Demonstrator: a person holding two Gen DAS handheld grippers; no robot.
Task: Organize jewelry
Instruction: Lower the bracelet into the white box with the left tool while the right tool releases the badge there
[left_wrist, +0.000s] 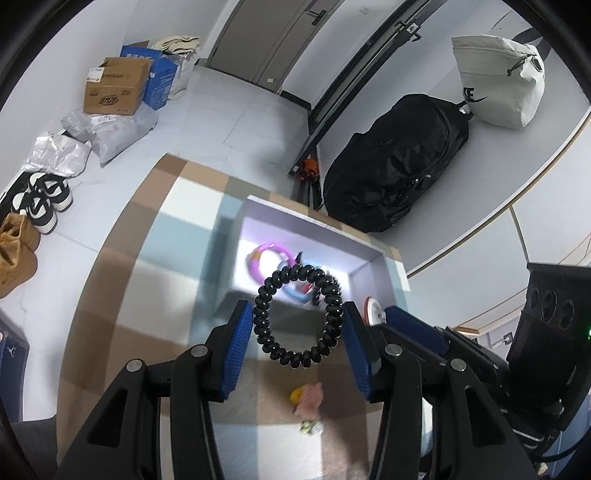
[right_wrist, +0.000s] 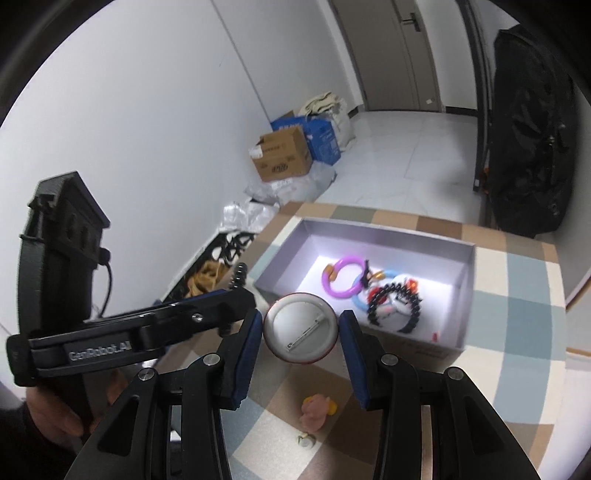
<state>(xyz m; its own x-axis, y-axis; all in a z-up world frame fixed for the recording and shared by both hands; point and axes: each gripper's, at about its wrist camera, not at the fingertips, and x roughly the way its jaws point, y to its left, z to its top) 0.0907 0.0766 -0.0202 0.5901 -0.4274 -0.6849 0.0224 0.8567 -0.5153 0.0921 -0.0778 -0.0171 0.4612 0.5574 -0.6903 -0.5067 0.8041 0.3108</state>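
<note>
My left gripper (left_wrist: 297, 325) is shut on a black spiral hair tie (left_wrist: 266, 295), held upright in the air before the open grey box (left_wrist: 365, 254). My right gripper (right_wrist: 301, 325) is shut on a round pin badge (right_wrist: 301, 328), back side showing, just short of the box's near wall (right_wrist: 424, 349). Inside the box lie a purple ring (right_wrist: 341, 277), a blue ring (right_wrist: 358, 295) and a black beaded bracelet (right_wrist: 413, 306). A small pink and yellow clip (right_wrist: 317, 406) and a tiny ring (right_wrist: 306, 439) lie on the checked cloth (right_wrist: 517, 369).
The left gripper's body (right_wrist: 129, 328) shows at the left of the right wrist view. A black backpack (left_wrist: 399, 162) and a white bag (left_wrist: 498, 81) sit on the surface behind the table. Cardboard boxes (left_wrist: 114, 88) and shoes (left_wrist: 40, 199) are on the floor.
</note>
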